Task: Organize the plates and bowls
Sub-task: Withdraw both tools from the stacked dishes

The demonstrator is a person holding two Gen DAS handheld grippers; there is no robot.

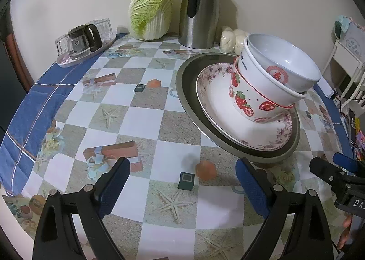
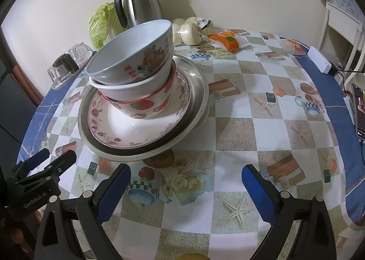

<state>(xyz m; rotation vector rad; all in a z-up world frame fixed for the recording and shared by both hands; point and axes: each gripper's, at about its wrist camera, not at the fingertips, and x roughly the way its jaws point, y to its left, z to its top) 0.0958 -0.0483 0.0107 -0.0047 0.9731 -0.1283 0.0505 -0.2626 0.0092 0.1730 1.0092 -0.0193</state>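
Observation:
One stack stands on the round table. A metal plate [image 1: 189,91] [image 2: 200,84] lies at the bottom, and a floral plate [image 1: 212,95] [image 2: 127,127] rests in it. Three nested bowls sit on the floral plate: a strawberry bowl [image 1: 244,102] [image 2: 146,106], a white bowl [image 1: 257,82] [image 2: 127,90] and a grey-blue bowl [image 1: 285,59] [image 2: 127,54] on top. My left gripper [image 1: 182,182] is open over bare tablecloth, left of and nearer than the stack. My right gripper [image 2: 186,188] is open too, in front of the stack and holding nothing.
At the back stand a steel jug [image 1: 198,11] [image 2: 136,0], a cabbage [image 1: 150,11] [image 2: 102,22] and wrapped buns [image 1: 232,38] [image 2: 189,29]. A tray with a small glass pot and cups [image 1: 84,41] sits far left. Snack packets [image 2: 225,40] and a white box [image 2: 319,61] lie far right.

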